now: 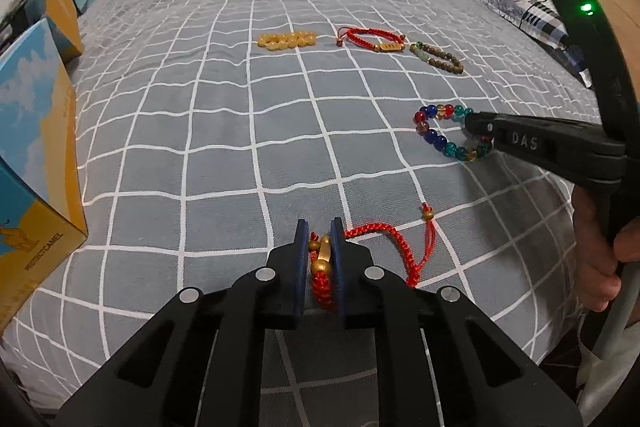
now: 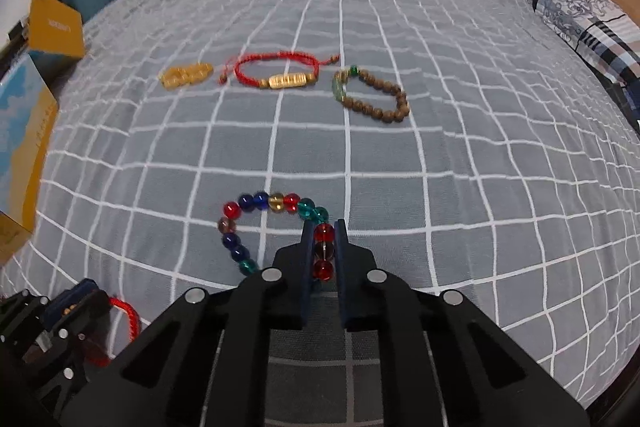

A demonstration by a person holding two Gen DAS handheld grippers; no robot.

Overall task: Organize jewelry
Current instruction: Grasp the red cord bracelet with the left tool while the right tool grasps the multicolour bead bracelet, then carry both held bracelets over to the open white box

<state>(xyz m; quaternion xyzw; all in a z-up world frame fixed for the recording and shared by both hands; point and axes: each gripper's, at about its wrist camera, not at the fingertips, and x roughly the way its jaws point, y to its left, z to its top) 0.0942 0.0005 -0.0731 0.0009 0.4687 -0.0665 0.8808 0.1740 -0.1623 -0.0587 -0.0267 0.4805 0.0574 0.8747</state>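
Observation:
My left gripper (image 1: 320, 227) is shut on a red braided cord bracelet with gold beads (image 1: 384, 231); its loop trails to the right on the bed. It also shows in the right wrist view (image 2: 126, 315) at lower left. My right gripper (image 2: 324, 227) is shut on a multicoloured glass bead bracelet (image 2: 260, 203), which lies looped to the left; it also shows in the left wrist view (image 1: 436, 137). Further back lie a yellow bead bracelet (image 2: 186, 75), a red cord bracelet with a gold tube (image 2: 280, 73) and a brown wooden bead bracelet (image 2: 380, 99) in a row.
All lies on a grey bed cover with a white grid (image 2: 440, 167). A blue and yellow box (image 1: 32, 155) stands at the left edge, another yellow box (image 2: 56, 25) behind it. A patterned pillow (image 2: 592, 27) lies at the right.

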